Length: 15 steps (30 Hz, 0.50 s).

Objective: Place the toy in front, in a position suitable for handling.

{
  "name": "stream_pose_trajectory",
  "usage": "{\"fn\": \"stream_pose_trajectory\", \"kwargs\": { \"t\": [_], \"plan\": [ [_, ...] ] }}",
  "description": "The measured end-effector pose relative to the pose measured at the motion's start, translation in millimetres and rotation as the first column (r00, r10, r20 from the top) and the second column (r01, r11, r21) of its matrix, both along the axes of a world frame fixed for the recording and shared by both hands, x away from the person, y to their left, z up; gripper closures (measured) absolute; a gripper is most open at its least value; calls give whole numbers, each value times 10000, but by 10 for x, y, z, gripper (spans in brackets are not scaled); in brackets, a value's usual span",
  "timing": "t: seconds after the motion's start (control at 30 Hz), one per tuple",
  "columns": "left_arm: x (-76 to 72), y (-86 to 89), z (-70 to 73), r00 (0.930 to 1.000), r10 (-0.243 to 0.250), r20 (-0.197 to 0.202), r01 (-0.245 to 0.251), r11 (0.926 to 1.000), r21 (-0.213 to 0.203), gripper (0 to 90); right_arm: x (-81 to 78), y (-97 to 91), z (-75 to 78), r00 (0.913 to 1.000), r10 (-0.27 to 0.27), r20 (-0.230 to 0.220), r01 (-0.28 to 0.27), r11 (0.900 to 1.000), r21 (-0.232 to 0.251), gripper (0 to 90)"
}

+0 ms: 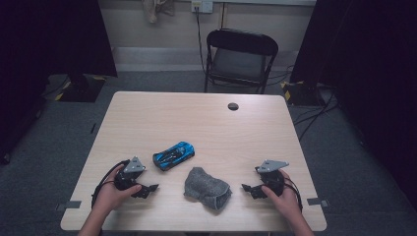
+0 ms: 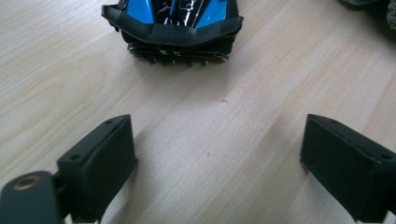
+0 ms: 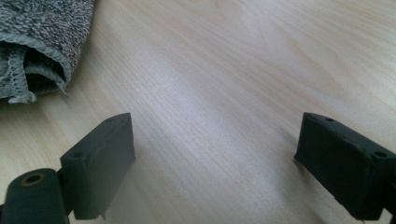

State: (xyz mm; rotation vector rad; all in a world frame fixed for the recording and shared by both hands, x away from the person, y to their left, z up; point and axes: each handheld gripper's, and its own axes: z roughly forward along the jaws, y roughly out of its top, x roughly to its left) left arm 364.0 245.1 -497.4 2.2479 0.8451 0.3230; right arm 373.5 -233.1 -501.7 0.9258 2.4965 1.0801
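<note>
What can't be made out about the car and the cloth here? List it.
- Toy car: front cut off by the top edge in the left gripper view; printing on it too small in the high view.
- Grey cloth: mostly cut off by the left edge in the right gripper view; its folded inside is dark.

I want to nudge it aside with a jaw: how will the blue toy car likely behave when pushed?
The blue toy car stands on its wheels on the smooth wooden table, so a push along its length would probably roll it away. A sideways push would more likely skid or pivot it. It looks rigid and low, so tipping seems unlikely.
</note>
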Motion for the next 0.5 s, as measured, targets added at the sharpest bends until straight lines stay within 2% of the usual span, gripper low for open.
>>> {"fn": "stream_pose_trajectory", "kwargs": {
  "t": [0.17,0.5],
  "plan": [
    [-1,-17,-21,9999,-123,38,123,9999,-54,29,9,-2,0,10000,49,4,-49,10000,-19,102],
    [-2,-15,-43,9997,-189,156,191,9997,-121,0,10,-2,0,10000,57,3,-57,10000,-19,102]
  ]
}}
